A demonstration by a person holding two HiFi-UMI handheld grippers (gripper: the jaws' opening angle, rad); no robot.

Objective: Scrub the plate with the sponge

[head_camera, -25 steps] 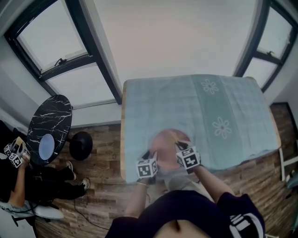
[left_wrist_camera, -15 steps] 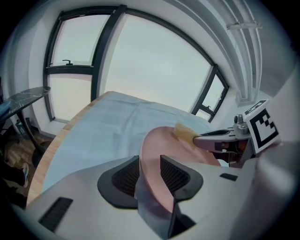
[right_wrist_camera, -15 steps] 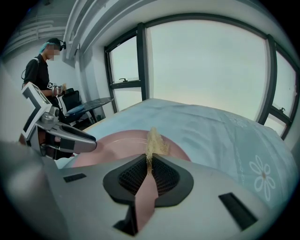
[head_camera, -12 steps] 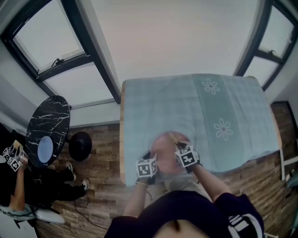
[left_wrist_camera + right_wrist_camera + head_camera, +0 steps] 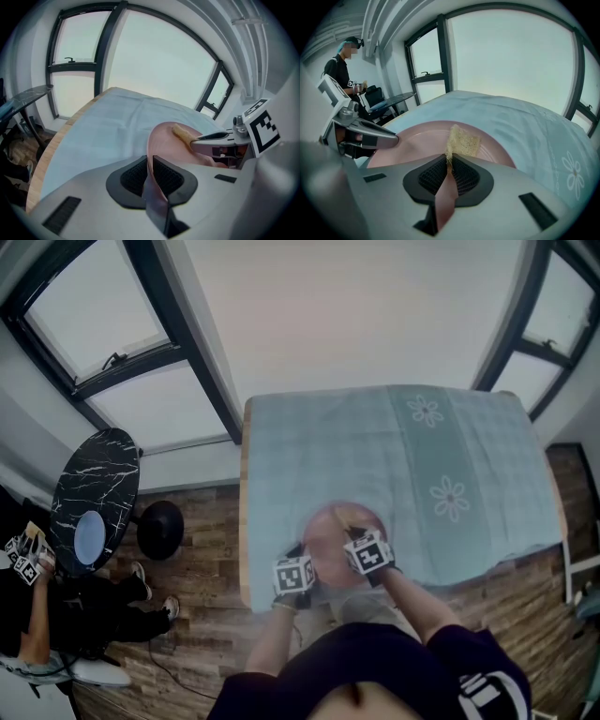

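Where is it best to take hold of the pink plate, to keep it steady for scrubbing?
Grip the plate by its thin rim at the near left, coming in from the near side. It is shallow, so only the rim fits between jaws, and its face stays free for the sponge in the right tongs. The left tongs have just been closing there, rim between them.

The plate (image 5: pixel 417 140) looks smooth, the sponge (image 5: pixel 465 140) coarse and fibrous, the tablecloth (image 5: pixel 319 456) soft matt cloth.
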